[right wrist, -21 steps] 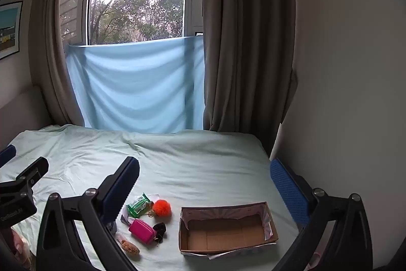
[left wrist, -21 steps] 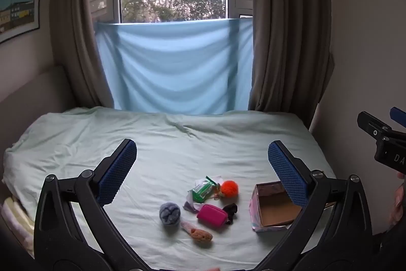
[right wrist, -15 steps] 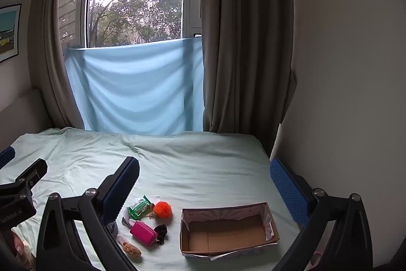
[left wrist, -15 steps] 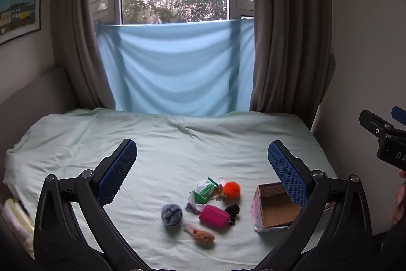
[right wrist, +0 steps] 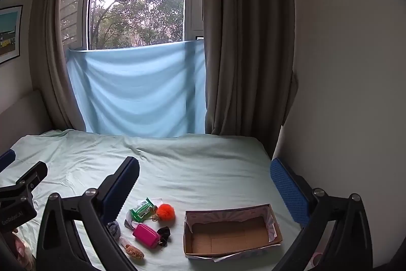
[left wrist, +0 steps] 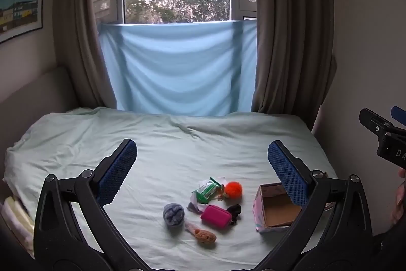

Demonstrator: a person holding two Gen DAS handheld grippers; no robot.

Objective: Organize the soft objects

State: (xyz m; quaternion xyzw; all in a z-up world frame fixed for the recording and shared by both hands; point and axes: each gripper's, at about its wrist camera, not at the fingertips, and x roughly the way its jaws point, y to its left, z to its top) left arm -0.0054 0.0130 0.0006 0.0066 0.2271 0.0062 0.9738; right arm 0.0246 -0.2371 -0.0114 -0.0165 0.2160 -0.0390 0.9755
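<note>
Both tools, left tool [left wrist: 202, 163] and right tool [right wrist: 205, 182], hang spread and empty. Low centre, the soft toys [left wrist: 203, 205] on the bed [left wrist: 177, 144] look light and squashy; pinch each mid-body, beside the cardboard box [right wrist: 232, 235].

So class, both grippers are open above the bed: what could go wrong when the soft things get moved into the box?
1. The pink pouch, black hair tie and orange pompom lie close together, so a grab may snag a neighbour.
2. The cardboard box rests on the soft sheet and may shift or tip when nudged.
</note>
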